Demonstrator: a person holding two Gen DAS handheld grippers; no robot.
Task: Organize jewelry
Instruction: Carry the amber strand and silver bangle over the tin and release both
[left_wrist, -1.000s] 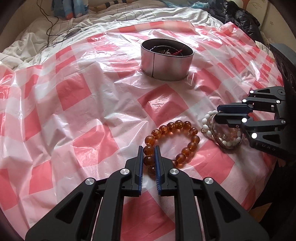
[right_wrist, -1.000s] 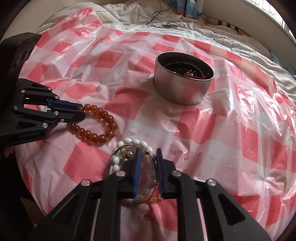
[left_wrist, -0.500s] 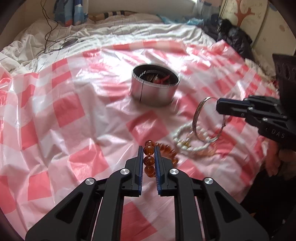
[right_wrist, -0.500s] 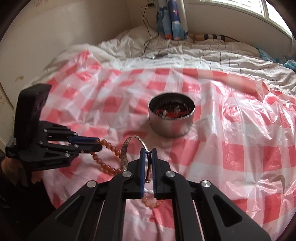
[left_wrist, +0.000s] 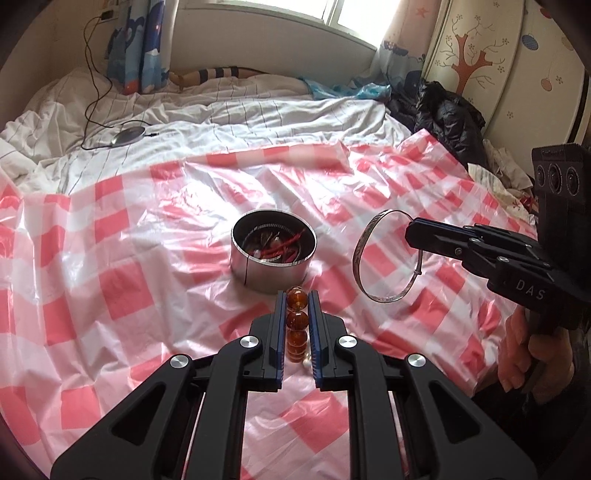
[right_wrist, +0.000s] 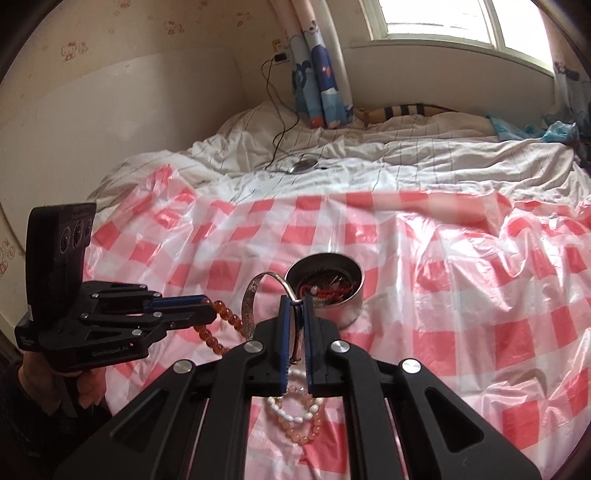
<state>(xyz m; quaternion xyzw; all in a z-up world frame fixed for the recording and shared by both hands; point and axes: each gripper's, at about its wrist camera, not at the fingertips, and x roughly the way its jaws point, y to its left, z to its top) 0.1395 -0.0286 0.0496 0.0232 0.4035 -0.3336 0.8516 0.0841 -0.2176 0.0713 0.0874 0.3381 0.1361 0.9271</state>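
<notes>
The left gripper (left_wrist: 297, 325) is clamping the amber bead bracelet (left_wrist: 296, 320); the tin (left_wrist: 273, 250) is sitting directly above its fingertips in frame. The right gripper (right_wrist: 295, 334) is pinching the silver bangle (right_wrist: 255, 300); it is hanging just right of the tin.

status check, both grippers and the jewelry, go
Left gripper shut on amber bead bracelet. Right gripper shut on silver bangle. Round metal tin ahead, path clear.

Both wrist cameras look obliquely down along their fingers at the bed, sharing the round metal tin (left_wrist: 273, 254) (right_wrist: 325, 291) centrally.
</notes>
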